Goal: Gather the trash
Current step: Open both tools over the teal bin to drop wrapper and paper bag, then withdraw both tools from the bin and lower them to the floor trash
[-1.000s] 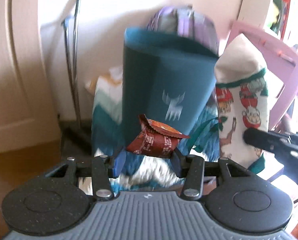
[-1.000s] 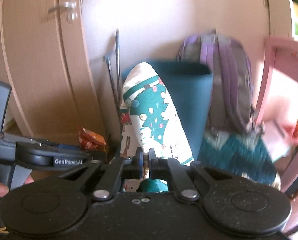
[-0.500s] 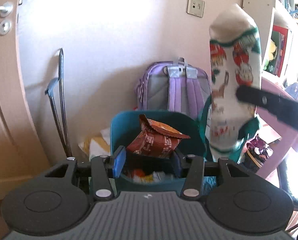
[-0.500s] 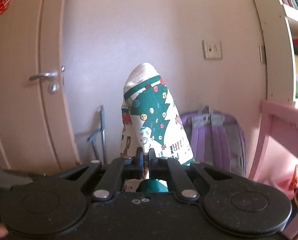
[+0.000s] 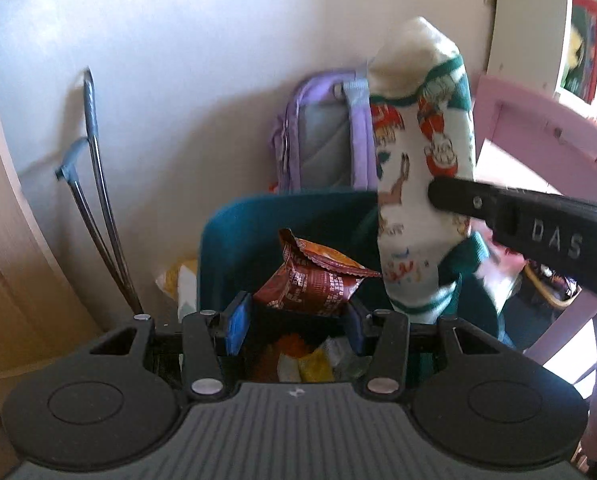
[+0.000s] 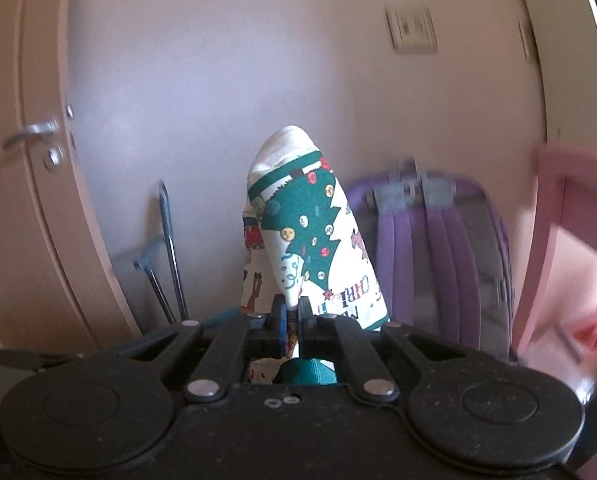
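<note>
My left gripper (image 5: 294, 320) is shut on a crumpled red-brown snack wrapper (image 5: 318, 284) and holds it over the open top of a teal bin (image 5: 234, 248). Several bits of trash (image 5: 306, 360) lie inside the bin. My right gripper (image 6: 292, 316) is shut on a white Christmas sock with green trim (image 6: 310, 240), which stands upright above the fingers. The same sock (image 5: 422, 184) shows in the left wrist view, right of the wrapper, gripped by the right gripper's black finger (image 5: 478, 200).
A purple backpack (image 5: 322, 136) leans on the wall behind the bin; it also shows in the right wrist view (image 6: 438, 252). A metal-handled tool (image 5: 98, 200) leans at the left by a door (image 6: 26, 160). A pink chair (image 5: 538, 128) and a shelf (image 5: 578, 40) stand at right.
Both grippers rose to look into the bin from above. The wrapper now hangs over the bin's opening, and the sock moved up beside it.
</note>
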Demonstrator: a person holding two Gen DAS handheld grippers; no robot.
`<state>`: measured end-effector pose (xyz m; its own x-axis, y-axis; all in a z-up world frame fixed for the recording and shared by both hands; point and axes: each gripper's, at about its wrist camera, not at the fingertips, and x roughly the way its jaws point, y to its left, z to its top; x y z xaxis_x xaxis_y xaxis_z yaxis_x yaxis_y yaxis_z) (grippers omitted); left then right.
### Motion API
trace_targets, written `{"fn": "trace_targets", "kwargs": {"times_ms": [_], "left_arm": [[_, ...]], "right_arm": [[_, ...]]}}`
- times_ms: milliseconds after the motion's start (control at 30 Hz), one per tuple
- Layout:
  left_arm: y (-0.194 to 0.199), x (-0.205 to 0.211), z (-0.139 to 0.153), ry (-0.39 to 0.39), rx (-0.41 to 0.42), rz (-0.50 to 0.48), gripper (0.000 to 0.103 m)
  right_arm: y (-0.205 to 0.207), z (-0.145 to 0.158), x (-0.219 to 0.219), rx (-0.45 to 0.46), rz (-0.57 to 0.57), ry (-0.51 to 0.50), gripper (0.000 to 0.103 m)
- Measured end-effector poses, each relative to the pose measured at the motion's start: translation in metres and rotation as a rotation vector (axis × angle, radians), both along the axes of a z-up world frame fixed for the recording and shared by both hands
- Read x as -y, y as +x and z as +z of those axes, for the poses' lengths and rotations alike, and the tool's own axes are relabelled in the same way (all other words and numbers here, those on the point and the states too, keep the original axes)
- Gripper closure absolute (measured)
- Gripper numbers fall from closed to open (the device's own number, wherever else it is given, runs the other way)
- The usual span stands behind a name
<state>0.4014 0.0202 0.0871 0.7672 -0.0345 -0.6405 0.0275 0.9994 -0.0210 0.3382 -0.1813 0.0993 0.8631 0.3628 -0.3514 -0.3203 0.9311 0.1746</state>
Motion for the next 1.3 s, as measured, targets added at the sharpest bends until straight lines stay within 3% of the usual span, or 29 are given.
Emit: {"fn": "trace_targets", "kwargs": {"times_ms": [233, 333, 567, 633, 667, 700, 867, 1300], "left_arm": [[0.024, -0.001, -0.034, 0.022, -0.13, -0.017, 0.055], [0.026, 0.005, -0.038, 0.067, -0.126, -0.037, 0.055], [0.03, 0.011, -0.041, 0.087, -0.142, -0.049, 0.054], [0.028, 0.013, -0.04, 0.088, -0.142, -0.048, 0.049], [0.028, 0.013, -0.04, 0.086, -0.142, -0.045, 0.039], [0.027, 0.012, -0.039, 0.085, -0.137, -0.039, 0.034], [0.02, 0.01, -0.031, 0.068, -0.119, -0.02, 0.034], [-0.049, 0.012, 0.016, 0.048, -0.036, -0.032, 0.03]], "right_arm": [[0.009, -0.033, -0.009, -0.117, 0.021, -0.073, 0.099], [0.007, -0.039, -0.013, -0.155, 0.046, -0.101, 0.098], [0.003, -0.043, -0.011, -0.187, 0.045, -0.128, 0.091], [0.0, -0.041, -0.008, -0.189, 0.049, -0.129, 0.087], [-0.002, -0.039, -0.006, -0.189, 0.049, -0.13, 0.085], [-0.004, -0.038, -0.004, -0.188, 0.047, -0.131, 0.084], [-0.019, -0.029, 0.005, -0.178, 0.037, -0.123, 0.07], [-0.085, -0.001, 0.017, -0.13, 0.037, -0.142, 0.056]]}}
